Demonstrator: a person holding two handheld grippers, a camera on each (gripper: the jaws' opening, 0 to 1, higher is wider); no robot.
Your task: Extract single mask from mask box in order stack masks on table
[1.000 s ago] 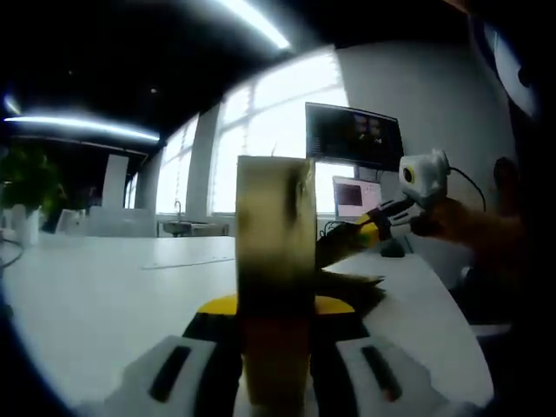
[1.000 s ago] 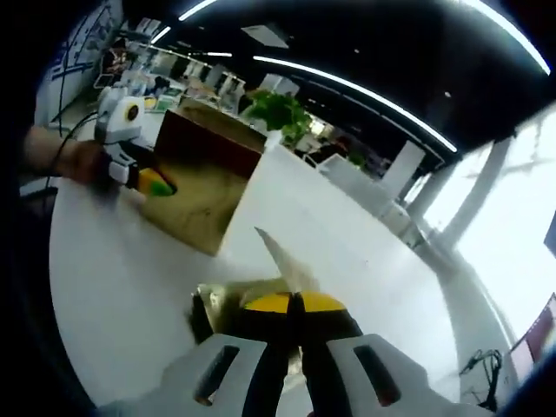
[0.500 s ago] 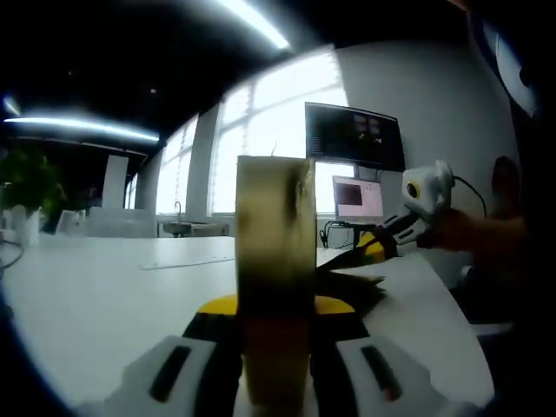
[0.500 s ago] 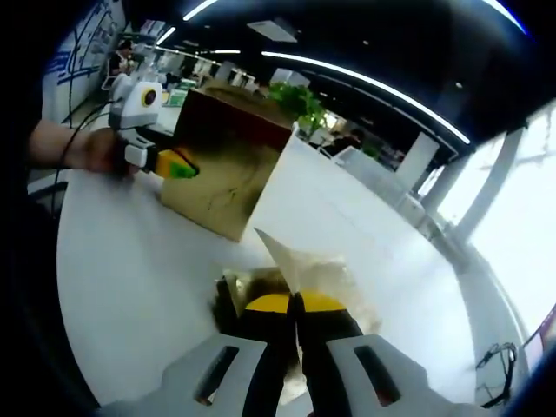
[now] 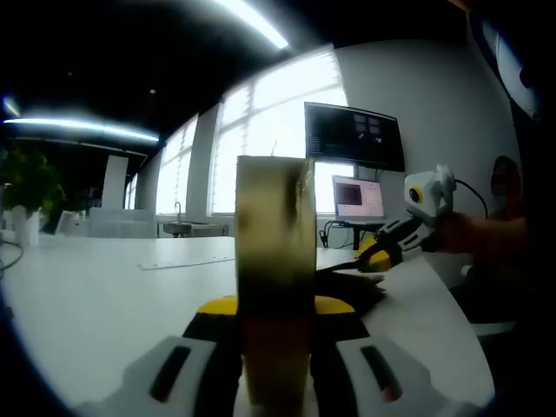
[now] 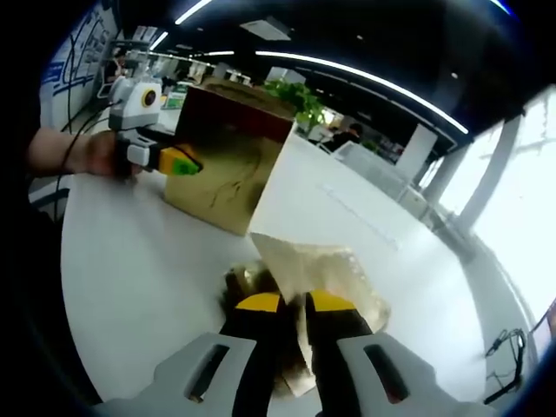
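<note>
The tan mask box [image 5: 276, 252] stands upright on the white table [image 5: 104, 295], with my left gripper [image 5: 276, 306] shut on it, one jaw on each side. Seen from the right gripper view, the box [image 6: 228, 165] is ahead on the left, and a hand holds the left gripper [image 6: 178, 162] against its side. My right gripper [image 6: 294, 302] hangs just over a pile of masks [image 6: 352, 274]; its jaws stand slightly apart with a thin mask [image 6: 280, 261] on edge between them. From the left gripper view, the right gripper [image 5: 375, 258] is low over the pile [image 5: 352, 285].
A dark monitor [image 5: 354, 137] and a lit laptop screen [image 5: 358, 198] stand beyond the table's far end. Potted plants [image 6: 291, 97] and chairs sit behind the box. Bare table stretches left [image 5: 78, 287] and right [image 6: 391, 226]. A person's sleeve [image 5: 486, 234] is at the right.
My right gripper sank toward the pile and its jaws, closed tight on the mask before, have parted a little. The left gripper and the box stayed put.
</note>
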